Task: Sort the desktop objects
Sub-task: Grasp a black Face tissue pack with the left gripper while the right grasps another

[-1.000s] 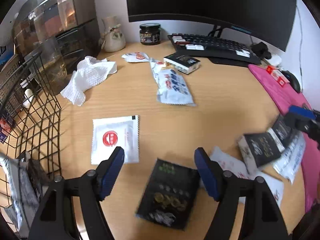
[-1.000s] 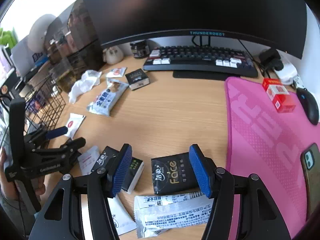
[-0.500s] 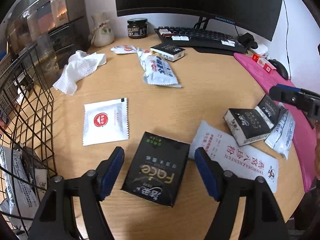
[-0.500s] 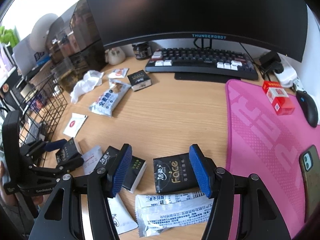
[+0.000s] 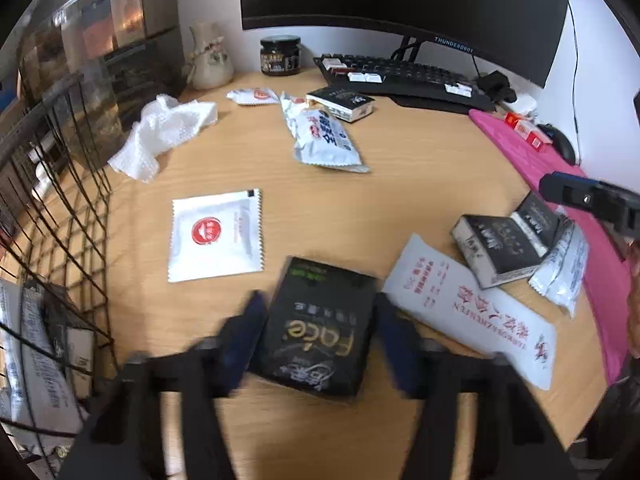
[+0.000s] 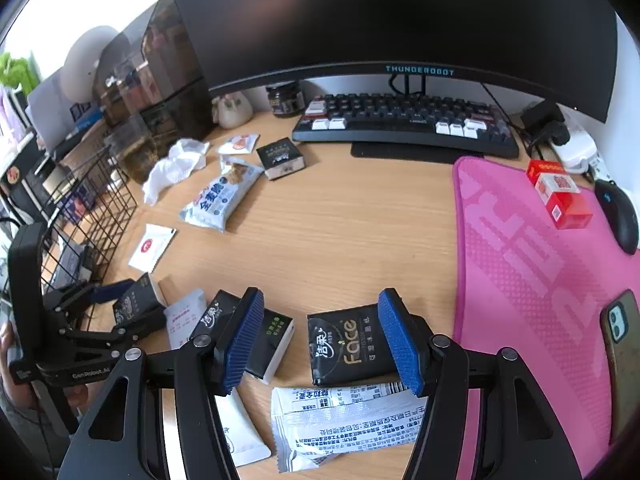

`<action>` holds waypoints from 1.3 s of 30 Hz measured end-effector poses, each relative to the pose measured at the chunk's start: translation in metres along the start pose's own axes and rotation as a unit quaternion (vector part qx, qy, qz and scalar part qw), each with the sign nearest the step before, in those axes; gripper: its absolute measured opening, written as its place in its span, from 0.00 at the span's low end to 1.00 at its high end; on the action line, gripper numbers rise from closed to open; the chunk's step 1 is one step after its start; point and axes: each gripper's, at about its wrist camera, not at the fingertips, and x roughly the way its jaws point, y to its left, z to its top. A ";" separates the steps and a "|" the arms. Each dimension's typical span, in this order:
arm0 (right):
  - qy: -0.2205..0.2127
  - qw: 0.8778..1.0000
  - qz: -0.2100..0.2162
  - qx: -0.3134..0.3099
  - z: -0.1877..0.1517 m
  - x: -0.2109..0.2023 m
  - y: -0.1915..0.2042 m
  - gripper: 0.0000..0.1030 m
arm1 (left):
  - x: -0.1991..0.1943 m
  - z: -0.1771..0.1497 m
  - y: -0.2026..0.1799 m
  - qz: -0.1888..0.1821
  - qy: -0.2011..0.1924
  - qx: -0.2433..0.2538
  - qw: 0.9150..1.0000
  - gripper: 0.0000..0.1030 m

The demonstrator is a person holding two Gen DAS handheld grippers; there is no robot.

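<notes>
Left gripper (image 5: 318, 332), bottom centre of the left wrist view, straddles a black soft tissue pack with gold "Face" lettering (image 5: 316, 328). Jaws are closing on it, pack between the blue pads (image 5: 244, 336). Motion blur hides whether the pads are pressing yet; in the right wrist view, lower left, the same gripper (image 6: 128, 308) looks to be around the pack.

Right gripper (image 6: 320, 340), bottom centre of its own view, hangs half open and empty above a second black "Face" tissue pack (image 6: 348, 344) and a black-and-white small carton (image 6: 256, 336). A silver printed foil sachet (image 6: 344, 420) lies just below them.

Black wire basket (image 5: 52, 240) sits at the left edge of the left wrist view, packets already inside: likely the drop spot.

Handling, my judgement: the tissue pack is light, squashy and film-wrapped, so a bit slick. It will cave under the squeeze, not fragile. Take it across the short width near the middle, as the pads sit now; a corner grip would let it droop or slide out.

Flat white square sachet with red round logo (image 5: 216, 236), centre left, and white long pouch with red script (image 5: 468, 312), lower right, lie thin on the wooden desk (image 5: 420, 184). These need an edge pinch.
</notes>
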 end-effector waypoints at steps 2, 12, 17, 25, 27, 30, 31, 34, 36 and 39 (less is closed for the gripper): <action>0.001 1.000 0.000 -0.001 0.000 0.001 0.001 0.58 | 0.000 0.001 -0.002 -0.003 0.001 0.004 1.000 0.51; 0.020 0.994 0.017 -0.108 -0.013 0.008 0.047 0.58 | -0.022 0.019 -0.008 -0.026 -0.026 0.009 0.999 0.51; 0.038 0.992 0.022 -0.114 -0.021 0.020 0.064 0.58 | -0.028 0.023 -0.005 -0.025 -0.032 0.009 0.999 0.51; 0.031 0.998 -0.003 -0.049 -0.019 0.041 0.064 0.74 | -0.026 0.021 -0.004 -0.026 -0.031 0.009 0.999 0.51; 0.032 0.999 -0.005 -0.034 -0.014 0.048 0.061 0.74 | -0.025 0.020 -0.004 -0.027 -0.030 0.010 0.999 0.51; 0.040 0.999 -0.016 -0.027 -0.011 0.061 0.055 0.74 | -0.025 0.019 -0.004 -0.026 -0.029 0.012 0.999 0.51; 0.038 0.999 -0.016 -0.018 -0.010 0.061 0.052 0.74 | -0.026 0.019 -0.004 -0.026 -0.030 0.012 0.999 0.51; 0.039 0.999 -0.009 -0.010 -0.007 0.058 0.046 0.62 | -0.025 0.020 -0.004 -0.026 -0.030 0.010 0.999 0.51; 0.040 0.999 -0.005 -0.007 -0.007 0.057 0.044 0.62 | -0.025 0.020 -0.004 -0.026 -0.029 0.010 0.999 0.51; 0.038 0.999 -0.005 -0.010 -0.008 0.056 0.044 0.62 | -0.025 0.020 -0.004 -0.026 -0.030 0.009 0.999 0.51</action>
